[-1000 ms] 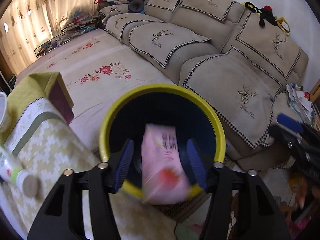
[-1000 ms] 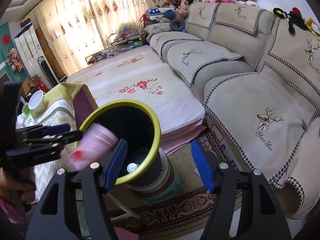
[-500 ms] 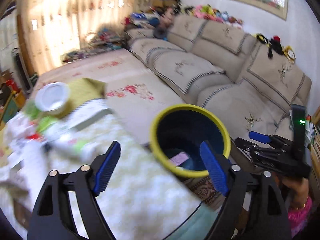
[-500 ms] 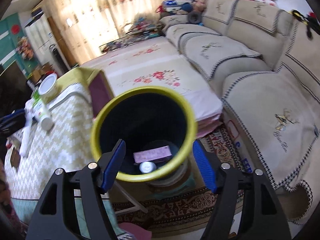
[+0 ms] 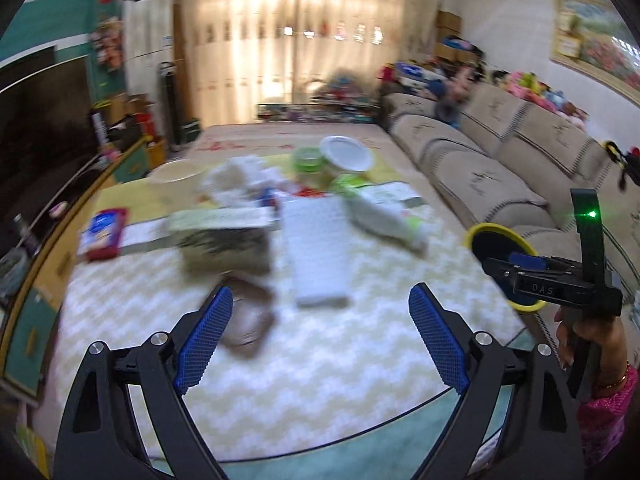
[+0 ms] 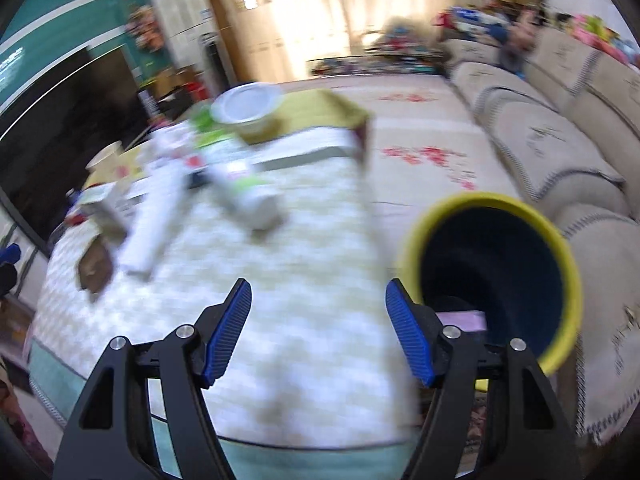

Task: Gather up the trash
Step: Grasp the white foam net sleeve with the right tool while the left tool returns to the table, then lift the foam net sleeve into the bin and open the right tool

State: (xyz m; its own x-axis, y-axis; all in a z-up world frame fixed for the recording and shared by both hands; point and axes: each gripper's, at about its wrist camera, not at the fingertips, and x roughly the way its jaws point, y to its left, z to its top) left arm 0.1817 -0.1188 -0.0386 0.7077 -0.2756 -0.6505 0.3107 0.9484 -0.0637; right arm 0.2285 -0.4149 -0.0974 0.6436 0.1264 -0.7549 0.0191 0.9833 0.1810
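A yellow-rimmed dark bin point(image 6: 492, 264) stands right of the table, with a pink carton point(image 6: 464, 320) inside; the bin also shows in the left wrist view point(image 5: 500, 256). Trash lies blurred on the patterned tablecloth point(image 5: 320, 360): a brown wrapper point(image 5: 248, 320), a white flat box point(image 5: 316, 256), a white-green tube point(image 5: 384, 220), a dark box point(image 5: 224, 248), a red-blue packet point(image 5: 104, 234). My left gripper point(image 5: 320, 340) is open and empty above the table's near part. My right gripper point(image 6: 318, 334) is open and empty beside the bin, and shows in the left wrist view point(image 5: 520, 268).
A white-lidded tub point(image 5: 346, 154), a green lid point(image 5: 306, 158), crumpled tissue point(image 5: 240, 178) and a paper bowl point(image 5: 174, 170) sit at the table's far end. A beige sofa point(image 5: 500, 152) runs along the right. A floral mat point(image 6: 420, 152) lies beyond the table.
The pink carton left my left gripper and dropped into the bin. Both grippers have swung left from the bin toward the table, still open.
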